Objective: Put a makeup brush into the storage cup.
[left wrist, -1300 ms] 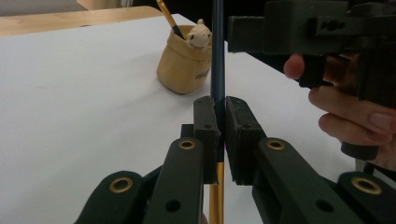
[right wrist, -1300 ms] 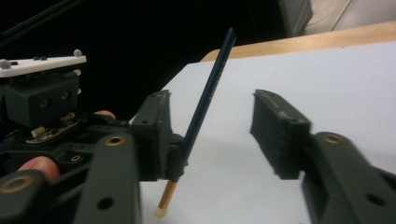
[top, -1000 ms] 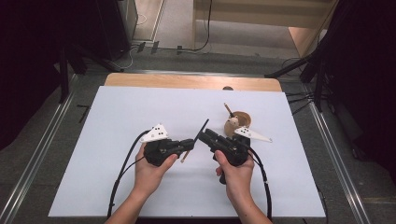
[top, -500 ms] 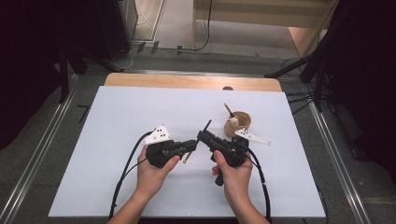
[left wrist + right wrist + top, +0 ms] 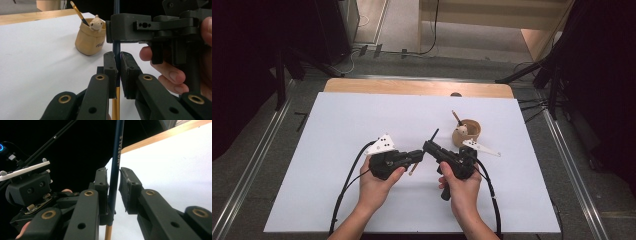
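the left hand-held gripper is clamped on a dark blue brush low on its shaft; in the left gripper view its pads press the handle from both sides, just above the gold ferrule. the right hand-held gripper has just been closing with the same brush between its jaws; in the right gripper view one pad touches the shaft while the other stands a little apart from it. the two grippers meet tip to tip above the middle of the white desk, the brush held off the surface and slanting up and away. behind the right gripper a tan pot stands on the desk, holding another brush and a small bear figure.
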### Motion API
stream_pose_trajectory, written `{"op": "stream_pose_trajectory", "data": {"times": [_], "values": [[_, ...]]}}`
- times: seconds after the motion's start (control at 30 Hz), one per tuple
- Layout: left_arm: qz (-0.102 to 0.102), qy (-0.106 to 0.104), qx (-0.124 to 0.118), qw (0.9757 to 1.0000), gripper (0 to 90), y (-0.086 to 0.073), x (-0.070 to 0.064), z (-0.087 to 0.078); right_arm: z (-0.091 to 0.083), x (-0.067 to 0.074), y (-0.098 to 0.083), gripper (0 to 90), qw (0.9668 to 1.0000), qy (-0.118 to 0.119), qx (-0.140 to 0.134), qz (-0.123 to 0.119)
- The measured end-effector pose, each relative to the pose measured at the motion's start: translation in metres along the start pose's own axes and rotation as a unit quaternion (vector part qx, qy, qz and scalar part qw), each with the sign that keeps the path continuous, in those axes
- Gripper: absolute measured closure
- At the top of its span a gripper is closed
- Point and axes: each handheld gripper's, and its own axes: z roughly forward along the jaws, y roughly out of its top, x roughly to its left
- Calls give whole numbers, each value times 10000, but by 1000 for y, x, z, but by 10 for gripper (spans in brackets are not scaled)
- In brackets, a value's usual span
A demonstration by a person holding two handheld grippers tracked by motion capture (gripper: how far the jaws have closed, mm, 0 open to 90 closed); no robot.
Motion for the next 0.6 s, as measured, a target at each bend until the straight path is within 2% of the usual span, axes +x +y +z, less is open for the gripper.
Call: {"op": "stream_pose_trajectory", "data": {"times": [0.2,0.43,0.6], "values": [[14,-11,15,10000,845,0,0,0,1,1,-1,848,10000,22,48,38],[9,-15,16,10000,844,0,0,0,1,2,-1,854,9999,-4,14,-107],[-85,-60,-5,9999,840,-1,1,1,1,2,-1,855,9998,-23,22,-181]]}}
